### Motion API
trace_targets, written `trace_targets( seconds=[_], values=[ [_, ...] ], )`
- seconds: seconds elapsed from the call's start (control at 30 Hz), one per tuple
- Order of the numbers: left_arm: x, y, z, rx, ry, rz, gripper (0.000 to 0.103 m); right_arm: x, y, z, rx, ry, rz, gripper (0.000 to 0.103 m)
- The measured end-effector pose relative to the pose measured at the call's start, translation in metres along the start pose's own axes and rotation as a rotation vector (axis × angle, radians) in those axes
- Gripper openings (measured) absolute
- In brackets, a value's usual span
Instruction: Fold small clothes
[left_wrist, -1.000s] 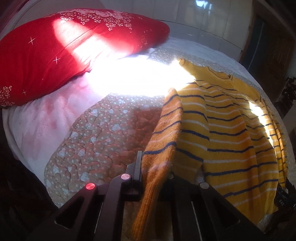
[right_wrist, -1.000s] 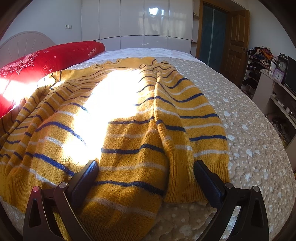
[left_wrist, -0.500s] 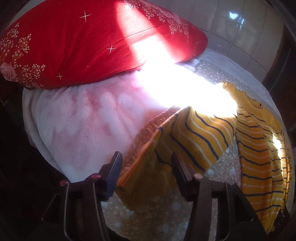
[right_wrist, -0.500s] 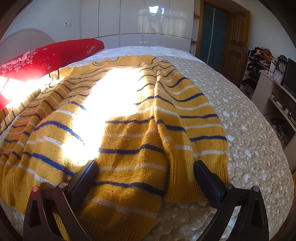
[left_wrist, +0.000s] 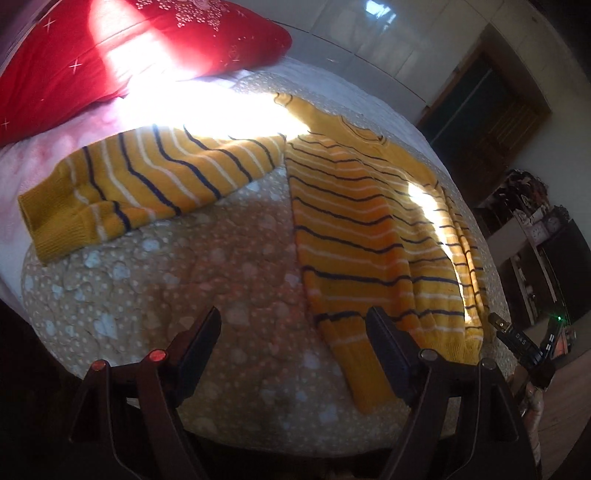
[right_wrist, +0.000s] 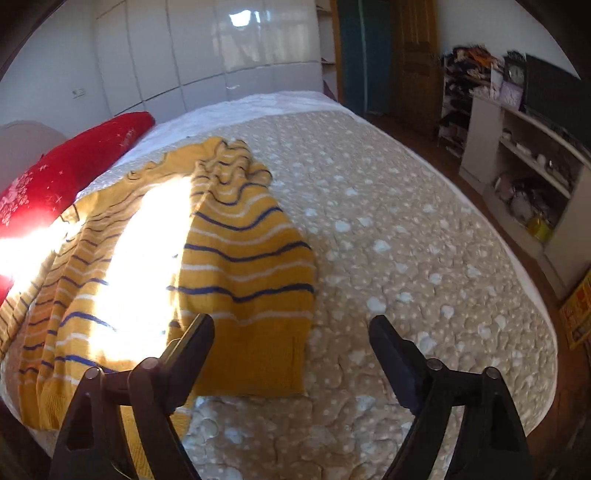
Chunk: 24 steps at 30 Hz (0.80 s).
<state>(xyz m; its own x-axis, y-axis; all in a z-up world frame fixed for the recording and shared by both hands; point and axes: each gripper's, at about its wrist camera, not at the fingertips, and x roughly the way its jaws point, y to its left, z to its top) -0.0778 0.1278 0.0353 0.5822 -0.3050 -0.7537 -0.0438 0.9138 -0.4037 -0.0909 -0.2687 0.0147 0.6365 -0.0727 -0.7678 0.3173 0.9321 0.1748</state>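
Note:
A yellow sweater (left_wrist: 362, 229) with dark and white stripes lies flat on the dotted beige quilt (left_wrist: 184, 277). One sleeve (left_wrist: 147, 181) is stretched out to the left. My left gripper (left_wrist: 293, 325) hovers at the near bed edge with its jaws opening; only quilt and the hem corner beside its right finger lie between them, and nothing is gripped. In the right wrist view the sweater (right_wrist: 243, 266) fills the left half, its other sleeve folded in. My right gripper (right_wrist: 291, 325) hangs over the hem with its jaws closing; the pads press on nothing.
A red pillow (left_wrist: 129, 48) and a pale pink blanket (left_wrist: 48, 147) lie at the head of the bed. Bare quilt (right_wrist: 406, 240) stretches right of the sweater. White wardrobes, a dark door (left_wrist: 491, 118) and cluttered shelves (right_wrist: 524, 166) stand beyond the bed's far and right edges.
The left gripper let go of the sleeve, which now lies spread to the left, and swung back to the hem. The right gripper shifted right, rolled, and its jaws narrowed.

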Motion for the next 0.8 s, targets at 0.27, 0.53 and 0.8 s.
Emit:
trace_targets(
  seconds=[0.27,0.53,0.8],
  values=[
    [0.031,-0.033,-0.018,0.046,0.078,-0.011,0.080,0.016,0.018,0.003,-0.009,0.063,0.092,0.013],
    [0.042,-0.044,-0.020,0.057,0.104,-0.018,0.080,0.002,-0.062,0.046,0.126,-0.030,-0.232,0.007],
    [0.049,-0.052,-0.021,0.073,0.088,0.011,0.081,-0.020,-0.077,0.037,0.167,-0.034,-0.108,0.023]
  ],
)
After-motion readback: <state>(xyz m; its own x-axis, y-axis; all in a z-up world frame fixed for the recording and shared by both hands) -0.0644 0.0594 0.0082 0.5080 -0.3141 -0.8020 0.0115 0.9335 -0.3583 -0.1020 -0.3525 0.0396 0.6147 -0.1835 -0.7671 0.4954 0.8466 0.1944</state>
